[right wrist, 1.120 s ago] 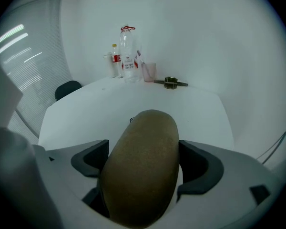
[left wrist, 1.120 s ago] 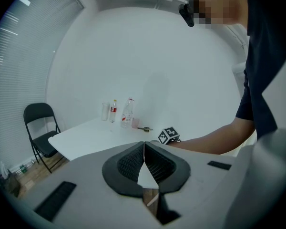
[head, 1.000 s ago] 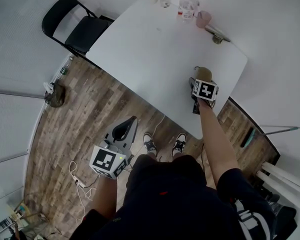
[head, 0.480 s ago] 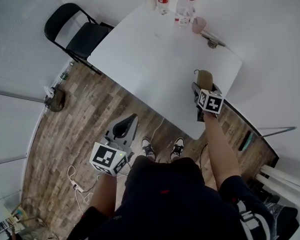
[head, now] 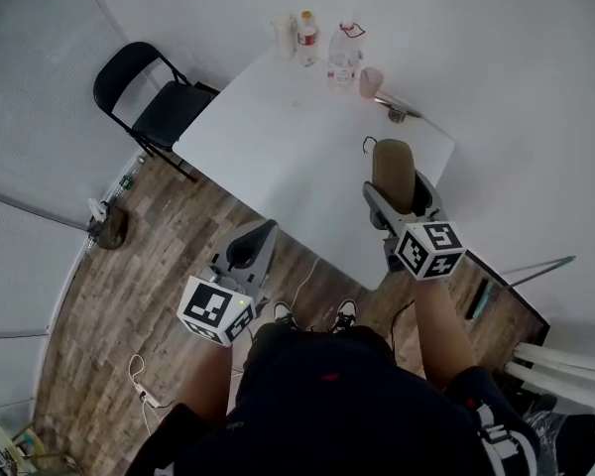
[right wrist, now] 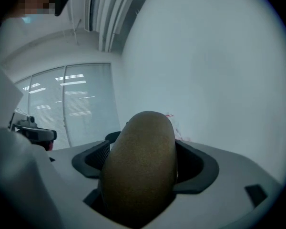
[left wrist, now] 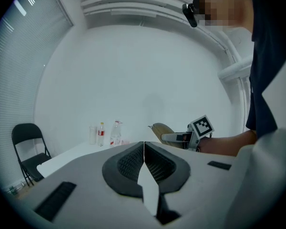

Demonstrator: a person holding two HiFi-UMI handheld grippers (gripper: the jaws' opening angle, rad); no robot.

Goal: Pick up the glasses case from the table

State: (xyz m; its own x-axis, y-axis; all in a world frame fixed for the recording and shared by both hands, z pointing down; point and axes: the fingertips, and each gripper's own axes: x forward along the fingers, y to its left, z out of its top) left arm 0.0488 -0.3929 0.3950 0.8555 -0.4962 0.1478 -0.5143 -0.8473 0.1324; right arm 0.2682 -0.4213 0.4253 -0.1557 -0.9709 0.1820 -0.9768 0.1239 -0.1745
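The glasses case is a brown oval pouch, lifted well above the white table. My right gripper is shut on it, and the case sticks out past the jaws. In the right gripper view the case fills the gap between the dark pads. My left gripper hangs low over the wood floor, left of the table's near edge, jaws shut with nothing between them. From the left gripper view I see the case held up in the right gripper.
Several bottles and a pink cup stand at the table's far end, with a small object beside them. A black folding chair stands left of the table. A cable lies on the floor near my feet.
My right gripper has risen off the table with the glasses case in it and now looms larger in the head view. The left gripper has barely moved.
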